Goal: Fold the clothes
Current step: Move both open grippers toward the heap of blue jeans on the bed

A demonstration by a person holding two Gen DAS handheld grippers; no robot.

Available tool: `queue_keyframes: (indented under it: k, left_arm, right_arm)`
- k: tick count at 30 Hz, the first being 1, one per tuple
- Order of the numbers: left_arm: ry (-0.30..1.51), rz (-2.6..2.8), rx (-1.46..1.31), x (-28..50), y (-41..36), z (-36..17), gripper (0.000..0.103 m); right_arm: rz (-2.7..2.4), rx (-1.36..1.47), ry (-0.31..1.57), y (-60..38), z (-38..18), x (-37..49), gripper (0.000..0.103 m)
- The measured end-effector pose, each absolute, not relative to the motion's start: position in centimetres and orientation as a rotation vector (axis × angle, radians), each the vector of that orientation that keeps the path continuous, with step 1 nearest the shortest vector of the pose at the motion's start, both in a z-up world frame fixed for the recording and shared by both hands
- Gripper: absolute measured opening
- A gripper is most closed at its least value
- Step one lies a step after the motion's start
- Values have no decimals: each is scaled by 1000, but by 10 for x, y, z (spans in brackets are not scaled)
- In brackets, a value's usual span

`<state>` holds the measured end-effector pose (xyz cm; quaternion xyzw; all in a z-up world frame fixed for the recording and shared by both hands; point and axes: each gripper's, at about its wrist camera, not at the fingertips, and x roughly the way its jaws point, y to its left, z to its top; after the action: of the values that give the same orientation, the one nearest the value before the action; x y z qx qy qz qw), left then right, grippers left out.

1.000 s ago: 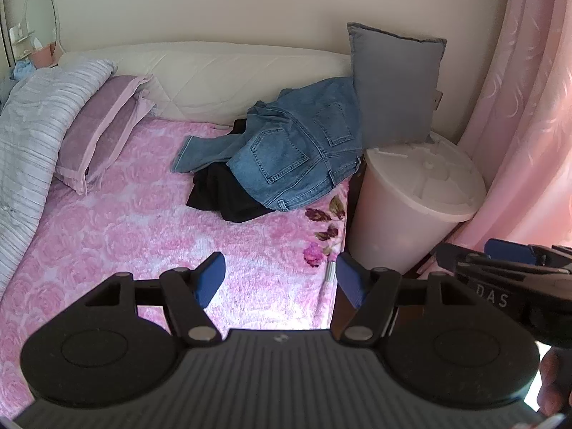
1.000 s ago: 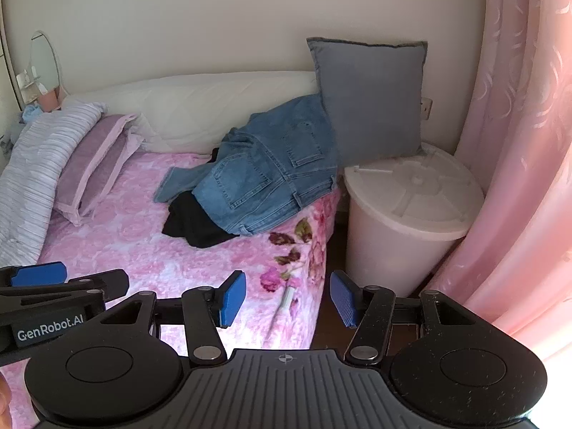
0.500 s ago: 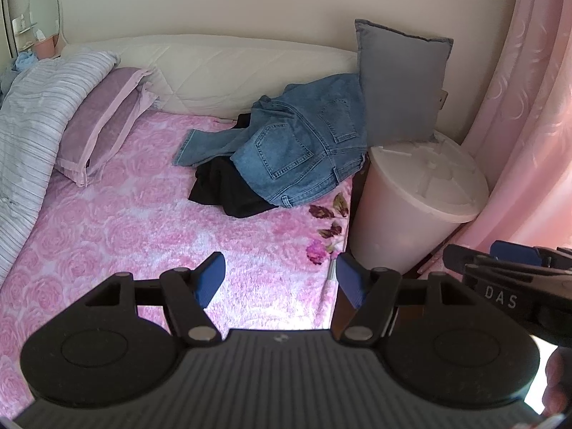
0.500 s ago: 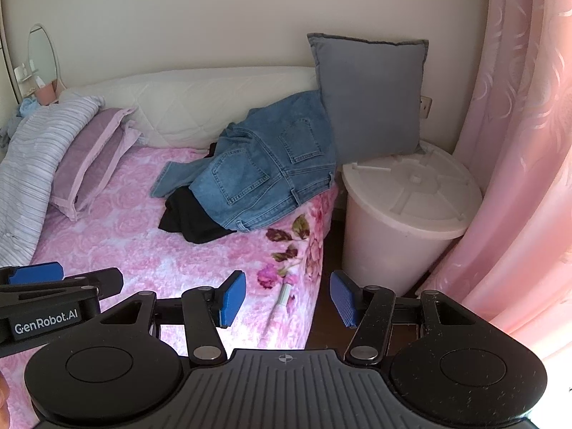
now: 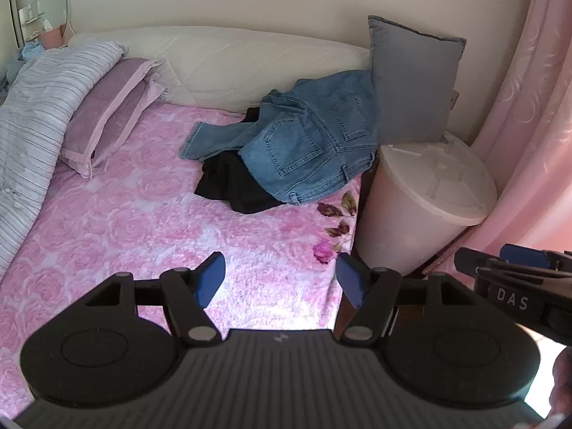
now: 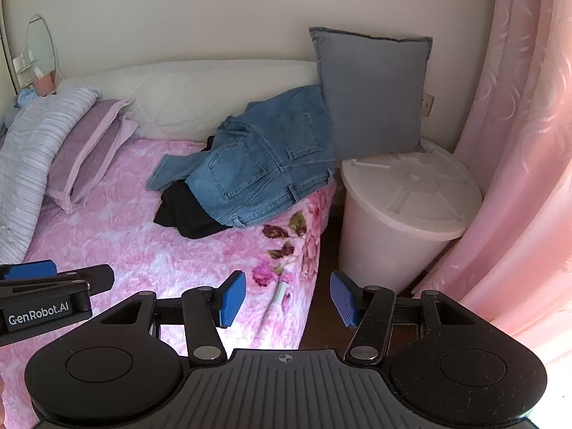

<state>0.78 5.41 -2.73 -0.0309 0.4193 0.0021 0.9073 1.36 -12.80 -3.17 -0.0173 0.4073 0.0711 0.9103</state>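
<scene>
Right wrist view, cushion (image 6: 371,93) against jeans (image 6: 257,175)

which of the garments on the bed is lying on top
The blue jeans lie on top, pockets up, leaning against the grey cushion. The black garment is underneath, only its edge showing.

Black garment (image 5: 232,186): mostly buried under jeans (image 5: 304,157), type unclear to me. Striped duvet (image 5: 32,114): cut by left edge.
</scene>
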Motion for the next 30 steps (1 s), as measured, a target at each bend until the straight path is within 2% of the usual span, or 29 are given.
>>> queue_keyframes:
  k: [18,30]
  left_arm:
    - [868,45,-59,42,75,-26,65]
    - [910,58,-79,101,60,-50,65]
  right_arm:
    - [187,-38,856,-119,-39,57,56]
    - [220,-55,886,-122,-58,115,56]
